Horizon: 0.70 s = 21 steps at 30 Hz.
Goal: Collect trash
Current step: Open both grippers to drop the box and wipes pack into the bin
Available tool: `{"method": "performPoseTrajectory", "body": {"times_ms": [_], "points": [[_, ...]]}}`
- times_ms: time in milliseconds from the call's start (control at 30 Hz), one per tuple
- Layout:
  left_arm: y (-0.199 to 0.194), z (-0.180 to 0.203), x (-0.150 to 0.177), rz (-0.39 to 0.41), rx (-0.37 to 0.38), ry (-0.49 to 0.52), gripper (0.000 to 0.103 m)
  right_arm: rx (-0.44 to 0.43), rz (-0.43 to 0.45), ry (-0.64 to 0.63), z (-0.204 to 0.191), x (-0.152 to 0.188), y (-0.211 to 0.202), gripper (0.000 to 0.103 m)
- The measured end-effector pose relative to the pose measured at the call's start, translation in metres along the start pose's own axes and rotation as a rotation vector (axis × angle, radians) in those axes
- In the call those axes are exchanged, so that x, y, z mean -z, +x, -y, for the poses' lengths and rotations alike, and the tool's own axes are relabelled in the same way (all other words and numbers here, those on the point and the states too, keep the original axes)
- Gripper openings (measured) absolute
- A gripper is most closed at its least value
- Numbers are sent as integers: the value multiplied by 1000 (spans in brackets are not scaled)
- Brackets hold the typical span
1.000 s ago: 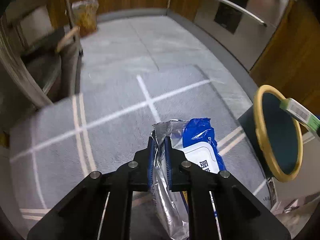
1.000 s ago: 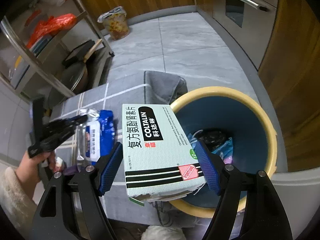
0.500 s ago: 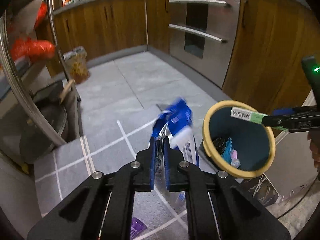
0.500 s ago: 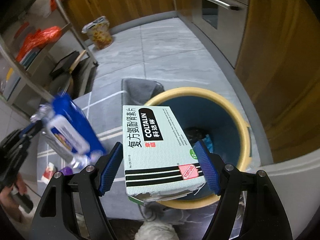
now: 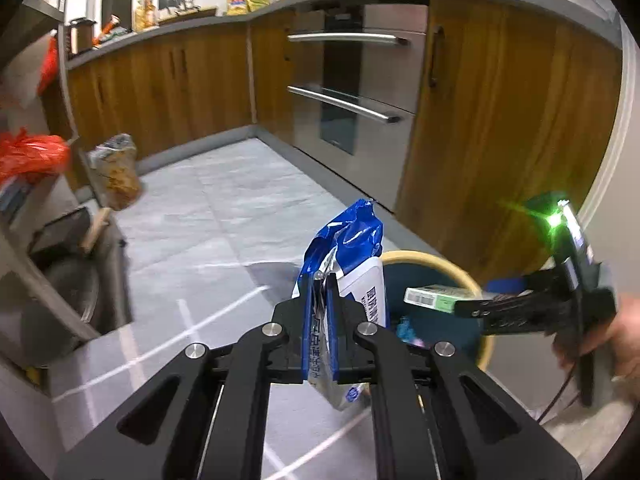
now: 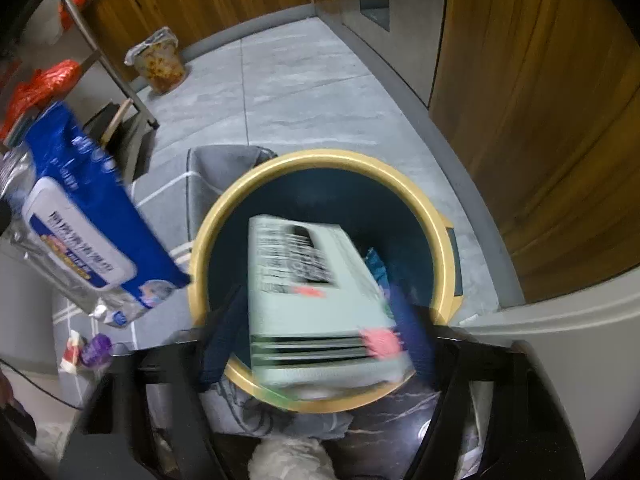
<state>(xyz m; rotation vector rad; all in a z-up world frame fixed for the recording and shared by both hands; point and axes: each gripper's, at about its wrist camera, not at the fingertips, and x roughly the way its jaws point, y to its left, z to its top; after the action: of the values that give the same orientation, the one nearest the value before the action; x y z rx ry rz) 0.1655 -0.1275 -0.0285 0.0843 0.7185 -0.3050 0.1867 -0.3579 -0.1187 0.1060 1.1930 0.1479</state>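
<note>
Left wrist view first: the left tool (image 5: 322, 280) is clamped tight on the blue-and-silver crinkly wet-wipes pack (image 5: 347, 268), pinching its sealed foil edge so the floppy pack stands up clear of the grey rug (image 5: 160, 328). It's held short of the dark-blue round bin with the yellow rim (image 5: 474, 290) — waiting its turn, I'd say. Off to the right the right tool (image 5: 460, 303) holds the pale-green cardboard medicine box (image 5: 434, 297) level over the rim, a hand (image 5: 612, 344) behind it.

Now the right wrist view — straight down the bin (image 6: 434, 216), wrappers already at the bottom. The box (image 6: 312, 304), blurred, sits between the blue pads (image 6: 412, 336) above the opening; the jaws are closing, though whether they press it I cannot tell. The wipes pack (image 6: 92, 216) hangs left of the rim, its printed face showing — the other view gives only its edge.
</note>
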Motion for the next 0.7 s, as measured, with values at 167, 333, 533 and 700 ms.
{"method": "performPoseTrajectory", "body": {"times_ms": [167,333,533,700], "points": [[34,46,-13,-30,12,113,6,68,-58,-30,4,3,18,33],[63,70,-16,-77,23,150,6,39,-39,26,14,0,12,33],[81,81,-12,-107,3,205,6,21,-42,42,16,-1,12,33],[88,83,-14,-116,-19,212,9,17,-41,45,16,-3,13,33]]}}
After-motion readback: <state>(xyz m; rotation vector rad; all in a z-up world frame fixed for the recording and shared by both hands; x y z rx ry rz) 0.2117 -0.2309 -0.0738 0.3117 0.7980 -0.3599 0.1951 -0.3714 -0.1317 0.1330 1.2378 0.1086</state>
